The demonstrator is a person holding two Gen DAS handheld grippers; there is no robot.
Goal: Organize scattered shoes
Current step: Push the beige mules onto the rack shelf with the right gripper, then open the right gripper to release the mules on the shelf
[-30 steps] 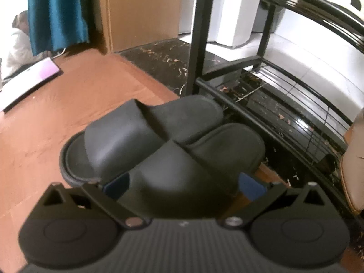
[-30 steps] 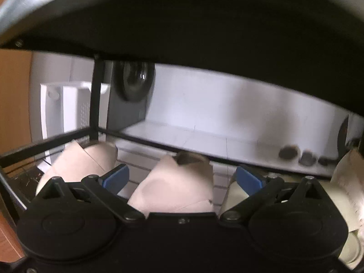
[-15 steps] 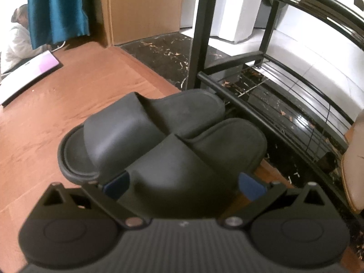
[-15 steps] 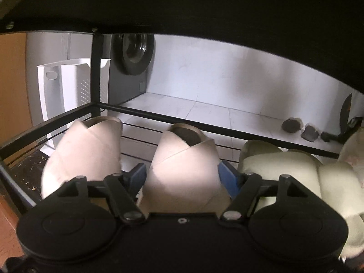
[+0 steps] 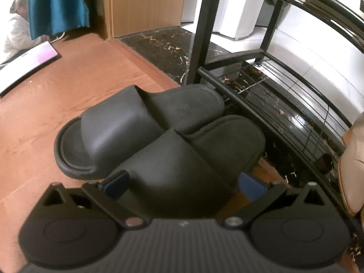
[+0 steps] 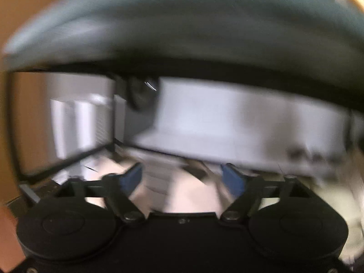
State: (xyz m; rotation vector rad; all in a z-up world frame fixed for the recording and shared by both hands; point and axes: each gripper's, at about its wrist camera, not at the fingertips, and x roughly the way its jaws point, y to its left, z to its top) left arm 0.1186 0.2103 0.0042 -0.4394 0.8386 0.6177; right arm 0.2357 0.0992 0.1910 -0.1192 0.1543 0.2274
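Note:
Two dark grey slide slippers lie side by side on the wooden floor in front of a black metal shoe rack (image 5: 268, 104). My left gripper (image 5: 184, 182) is open, its blue pads on either side of the near slipper (image 5: 182, 166); the far slipper (image 5: 127, 127) lies to its left. In the blurred right wrist view my right gripper (image 6: 182, 177) is open over a beige shoe (image 6: 188, 193) on a rack shelf; a second beige shoe (image 6: 107, 166) sits to its left and a cream shoe (image 6: 329, 195) to the right.
A beige shoe (image 5: 352, 163) shows at the right edge of the left wrist view on the rack's lower shelf. A white board (image 5: 27, 59), a blue curtain (image 5: 56, 2) and a seated person (image 5: 16, 31) are at the back left. An upper rack shelf (image 6: 182, 45) hangs over my right gripper.
My right gripper closed around the beige shoe half a second ago, then opened and pulled back with fast motion blur. My left gripper stayed open around the near slipper, with only a slight shift.

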